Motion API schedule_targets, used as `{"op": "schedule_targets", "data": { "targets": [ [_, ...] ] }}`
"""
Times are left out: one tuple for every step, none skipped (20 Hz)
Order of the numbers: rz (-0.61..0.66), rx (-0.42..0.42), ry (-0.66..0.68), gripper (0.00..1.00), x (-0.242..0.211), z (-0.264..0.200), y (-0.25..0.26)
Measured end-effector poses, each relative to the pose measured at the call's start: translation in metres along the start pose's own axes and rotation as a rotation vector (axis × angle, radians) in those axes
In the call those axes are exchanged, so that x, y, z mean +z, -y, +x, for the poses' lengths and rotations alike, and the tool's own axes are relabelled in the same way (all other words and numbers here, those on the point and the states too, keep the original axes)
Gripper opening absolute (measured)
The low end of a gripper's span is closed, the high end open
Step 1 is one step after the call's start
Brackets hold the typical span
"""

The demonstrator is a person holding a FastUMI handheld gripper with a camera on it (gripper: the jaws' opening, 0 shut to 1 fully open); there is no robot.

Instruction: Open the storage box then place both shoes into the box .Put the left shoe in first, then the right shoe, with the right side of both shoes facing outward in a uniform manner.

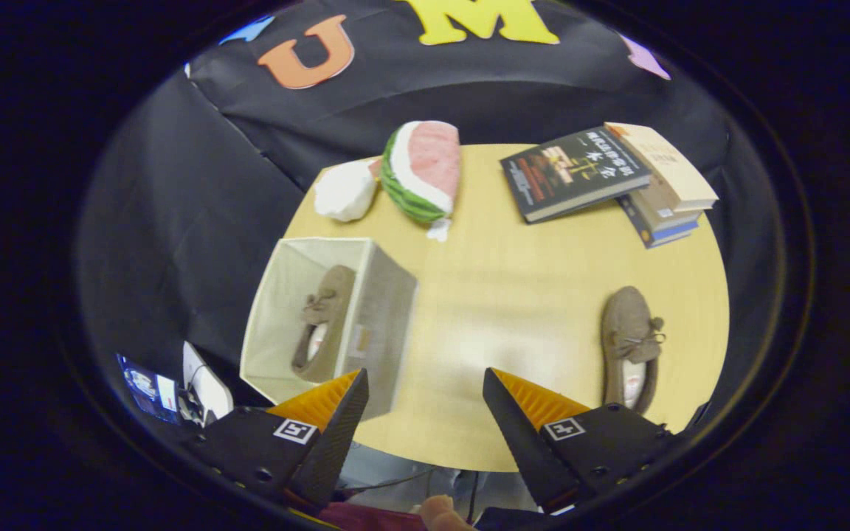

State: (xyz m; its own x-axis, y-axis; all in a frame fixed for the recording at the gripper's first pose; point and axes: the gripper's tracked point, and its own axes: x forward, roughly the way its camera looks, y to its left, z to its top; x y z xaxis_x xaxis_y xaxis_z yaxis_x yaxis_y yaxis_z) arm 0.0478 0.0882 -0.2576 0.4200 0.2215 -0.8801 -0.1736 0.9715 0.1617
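Even overhead light leaves soft glare on the table (513, 310); fisheye bends the edges, focus sharp.

The table (513, 295) at centre has a pale wood-look top, smooth, with a soft sheen. The storage box (388, 310) at lower left looks like matt woven cloth. The shoe (325, 321) inside it and the shoe (628, 343) at lower right look like soft, napped suede. The watermelon slice (425, 169) at upper centre looks plush. The books (609, 177) at upper right have paper covers, the dark one slightly glossy. The parted fingers (336, 420) of the gripper (425, 383) look ridged on their inner faces
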Motion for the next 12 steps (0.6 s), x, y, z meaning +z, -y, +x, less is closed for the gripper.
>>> {"op": "schedule_targets", "data": {
  "targets": [
    [0.004, -0.031, 0.000, 0.96, 0.000, 0.002, 0.030],
    [0.008, -0.062, -0.004, 0.96, -0.001, 0.003, 0.058],
    [0.026, -0.089, -0.011, 0.96, -0.004, 0.005, 0.085],
    [0.045, -0.107, -0.022, 0.96, -0.008, 0.006, 0.109],
    [0.060, -0.125, -0.038, 0.96, -0.014, 0.008, 0.133],
    [0.075, -0.147, -0.047, 0.96, -0.017, 0.009, 0.157],
    [0.083, -0.174, -0.055, 0.96, -0.021, 0.010, 0.181],
    [0.077, -0.206, -0.063, 0.96, -0.026, 0.012, 0.204],
    [0.064, -0.243, -0.077, 0.96, -0.032, 0.013, 0.228],
    [0.053, -0.280, -0.088, 0.96, -0.037, 0.015, 0.246],
    [0.045, -0.310, -0.095, 0.96, -0.040, 0.020, 0.263],
    [0.038, -0.334, -0.113, 0.96, -0.045, 0.025, 0.278]
  ]
}}
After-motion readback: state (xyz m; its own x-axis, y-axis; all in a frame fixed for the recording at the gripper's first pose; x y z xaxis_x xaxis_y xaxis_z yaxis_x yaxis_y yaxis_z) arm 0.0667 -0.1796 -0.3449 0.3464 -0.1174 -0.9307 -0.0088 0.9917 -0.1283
